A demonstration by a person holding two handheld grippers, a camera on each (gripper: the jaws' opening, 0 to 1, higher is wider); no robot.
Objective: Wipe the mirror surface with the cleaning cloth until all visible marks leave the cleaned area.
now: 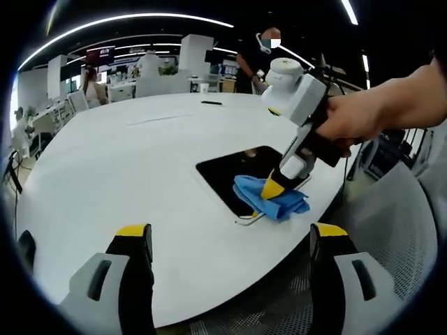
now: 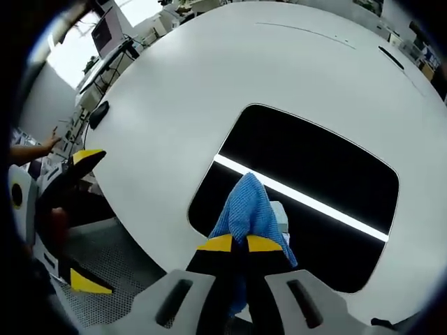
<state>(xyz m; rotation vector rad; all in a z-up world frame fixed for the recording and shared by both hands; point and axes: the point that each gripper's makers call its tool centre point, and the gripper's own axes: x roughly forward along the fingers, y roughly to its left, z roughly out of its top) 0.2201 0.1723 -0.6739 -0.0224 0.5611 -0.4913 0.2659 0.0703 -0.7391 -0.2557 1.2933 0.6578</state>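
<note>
jaws: right gripper (image 2: 239,243) clamped on the blue cleaning cloth (image 2: 248,206), pressing it to the near edge of the mirror (image 2: 314,160) so it wipes the glass. left gripper (image 1: 230,241) spread wide, holding nothing, hanging back over the white table (image 1: 119,160).

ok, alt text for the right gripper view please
The right gripper, jaws shut on a blue cleaning cloth, presses it onto the near edge of a dark rounded-rectangle mirror lying flat on a white table. A bright ceiling light strip reflects across the mirror, and the left gripper, jaws apart, hangs off the table's edge at the left.
</note>
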